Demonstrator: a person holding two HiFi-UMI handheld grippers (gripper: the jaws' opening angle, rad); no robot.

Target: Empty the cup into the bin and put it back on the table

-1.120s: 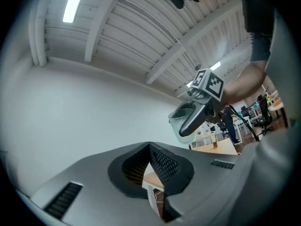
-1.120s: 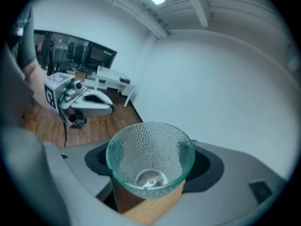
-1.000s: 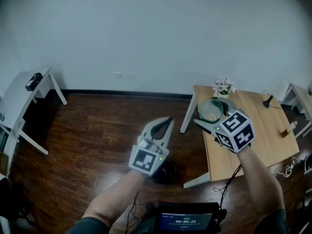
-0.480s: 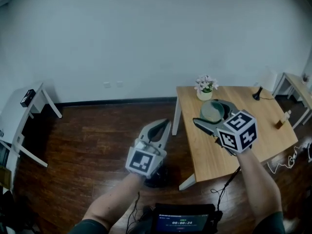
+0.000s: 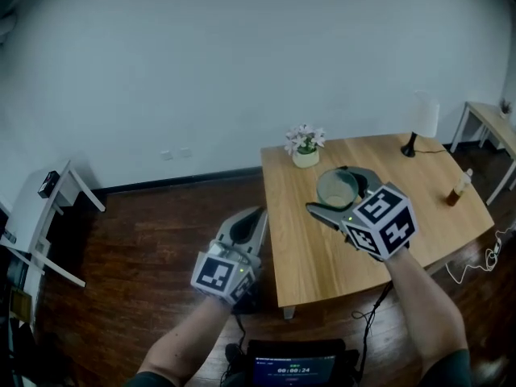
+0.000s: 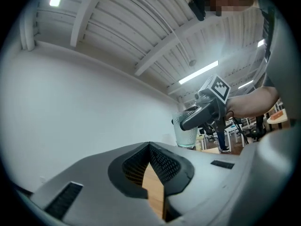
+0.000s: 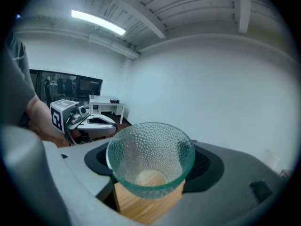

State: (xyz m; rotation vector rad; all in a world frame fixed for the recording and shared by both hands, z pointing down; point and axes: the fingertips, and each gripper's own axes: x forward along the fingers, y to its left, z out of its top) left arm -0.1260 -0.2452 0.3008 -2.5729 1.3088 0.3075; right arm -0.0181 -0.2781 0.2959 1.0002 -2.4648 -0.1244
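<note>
Far left there's a small white side table (image 5: 47, 210) against the wall with some black thing (image 5: 50, 182) lying on it, too small to make out. Then it's just dark wood floor (image 5: 145, 240) until my left claw (image 5: 258, 214), which hangs over the floor just off the left edge of the table (image 5: 298, 248). Its jaws are pinched together at the tips with nothing in them.

The table is light wood. At its back edge sits a little pot of white flowers (image 5: 305, 145), a bit beyond where I'm holding the cup (image 5: 337, 185) and not touching it. My right claw (image 5: 329, 190) is wrapped around the cup, jaws spread wide, one on each side and pressing on the glass, over the middle of the table. I can't tell if the base is actually touching the wood.

The cup itself is clear glass with a bumpy dimpled texture, wider at the rim than the base, sitting upright. It looks empty; I can see straight through the bottom to the wood.

Further right, well clear of the cup, there's a lamp (image 5: 421, 123) with a white shade at the back corner and a small bottle (image 5: 458, 190) near the right edge. Past that is another light table (image 5: 488, 119).
</note>
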